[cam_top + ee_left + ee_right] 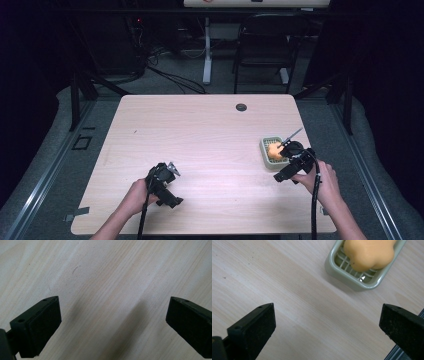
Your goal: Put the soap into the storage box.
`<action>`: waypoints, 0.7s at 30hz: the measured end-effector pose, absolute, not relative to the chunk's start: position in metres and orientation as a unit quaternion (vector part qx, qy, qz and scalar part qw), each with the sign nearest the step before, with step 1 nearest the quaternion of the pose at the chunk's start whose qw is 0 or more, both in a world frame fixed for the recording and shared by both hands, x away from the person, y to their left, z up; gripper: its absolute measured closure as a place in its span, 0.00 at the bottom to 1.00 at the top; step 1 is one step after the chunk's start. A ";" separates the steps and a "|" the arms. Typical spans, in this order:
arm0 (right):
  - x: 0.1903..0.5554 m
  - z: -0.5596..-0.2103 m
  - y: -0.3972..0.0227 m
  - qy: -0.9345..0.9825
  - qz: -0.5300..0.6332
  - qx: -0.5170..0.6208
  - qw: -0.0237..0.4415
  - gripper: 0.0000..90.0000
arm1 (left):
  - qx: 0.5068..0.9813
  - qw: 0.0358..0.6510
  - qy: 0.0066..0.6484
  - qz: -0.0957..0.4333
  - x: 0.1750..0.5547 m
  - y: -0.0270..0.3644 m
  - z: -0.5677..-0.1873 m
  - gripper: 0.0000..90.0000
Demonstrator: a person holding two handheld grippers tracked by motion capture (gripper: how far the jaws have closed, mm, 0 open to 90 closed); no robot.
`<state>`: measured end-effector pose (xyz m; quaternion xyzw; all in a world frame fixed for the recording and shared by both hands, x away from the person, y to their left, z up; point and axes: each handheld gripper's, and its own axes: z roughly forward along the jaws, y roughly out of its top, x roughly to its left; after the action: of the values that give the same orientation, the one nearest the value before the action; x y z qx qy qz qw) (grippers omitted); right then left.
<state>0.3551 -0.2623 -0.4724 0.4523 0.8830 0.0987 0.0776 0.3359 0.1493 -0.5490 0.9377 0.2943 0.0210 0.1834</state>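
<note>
The right claw (291, 156) is held with its 2 jaws spread wide and nothing between them; in the right gripper view bare table (294, 302) lies in the gap. Just beyond the jaws, up and to the right in that view, the orange soap (369, 253) rests on the grid of the pale green soap dish (352, 280), which stands near the right edge of the table. The step in hand is judged to be an approach to the soap, with no grasp yet made. For the next move, the right claw would need to be carried forward over the dish, lined up on the soap, and closed across its rounded sides without the rim being caught.

The left claw (162, 181) is likewise released and empty, held over bare wood well apart from the dish.

The far end of the soap and dish is cut off at the top of the right gripper view. In the high view the dish is partly covered by the right claw, and the room beyond the table is too dark to be read.
</note>
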 end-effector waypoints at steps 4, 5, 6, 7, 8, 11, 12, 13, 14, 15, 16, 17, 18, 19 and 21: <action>0.344 -0.480 -0.265 0.879 0.101 0.460 0.075 0.00 | 0.938 0.183 0.294 0.021 0.336 0.149 -0.549 0.00; 0.342 -0.482 -0.266 0.879 0.104 0.460 0.072 0.00 | 0.938 0.183 0.294 0.021 0.336 0.149 -0.549 0.00; 0.340 -0.482 -0.267 0.883 0.098 0.454 0.069 0.00 | 0.938 0.183 0.294 0.021 0.336 0.149 -0.549 0.00; 0.340 -0.482 -0.267 0.883 0.098 0.454 0.069 0.00 | 0.938 0.183 0.294 0.021 0.336 0.149 -0.549 0.00; 0.336 -0.485 -0.268 0.882 0.094 0.456 0.070 0.00 | 0.938 0.183 0.294 0.021 0.336 0.149 -0.549 0.00; 0.330 -0.490 -0.269 0.882 0.094 0.458 0.066 0.00 | 0.938 0.183 0.294 0.021 0.336 0.149 -0.549 0.00; 0.330 -0.490 -0.269 0.882 0.094 0.458 0.066 0.00 | 0.938 0.183 0.294 0.021 0.336 0.149 -0.549 0.00; 0.327 -0.493 -0.270 0.882 0.092 0.458 0.063 0.00 | 0.938 0.183 0.294 0.021 0.336 0.149 -0.549 0.00; 0.327 -0.493 -0.270 0.882 0.092 0.458 0.063 0.00 | 0.938 0.182 0.293 0.021 0.336 0.149 -0.549 0.00; 0.323 -0.495 -0.271 0.882 0.093 0.459 0.060 0.00 | 0.938 0.182 0.293 0.021 0.336 0.149 -0.549 0.00; 0.322 -0.495 -0.271 0.885 0.083 0.454 0.057 0.00 | 0.938 0.182 0.293 0.021 0.336 0.149 -0.549 0.00; 0.320 -0.497 -0.272 0.884 0.086 0.456 0.057 0.00 | 0.938 0.182 0.293 0.021 0.336 0.149 -0.549 0.00; 0.317 -0.501 -0.272 0.878 0.099 0.464 0.059 0.00 | 0.938 0.182 0.293 0.021 0.336 0.149 -0.549 0.00; 0.316 -0.501 -0.272 0.883 0.085 0.458 0.054 0.00 | 0.939 0.182 0.293 0.020 0.336 0.149 -0.549 0.00; 0.313 -0.504 -0.272 0.879 0.091 0.465 0.057 0.00 | 0.939 0.181 0.292 0.021 0.336 0.149 -0.549 0.00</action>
<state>0.3134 -0.2722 -0.5036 0.4653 0.8786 0.0908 0.0574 0.3358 0.1489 -0.5492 0.9388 0.2921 0.0205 0.1814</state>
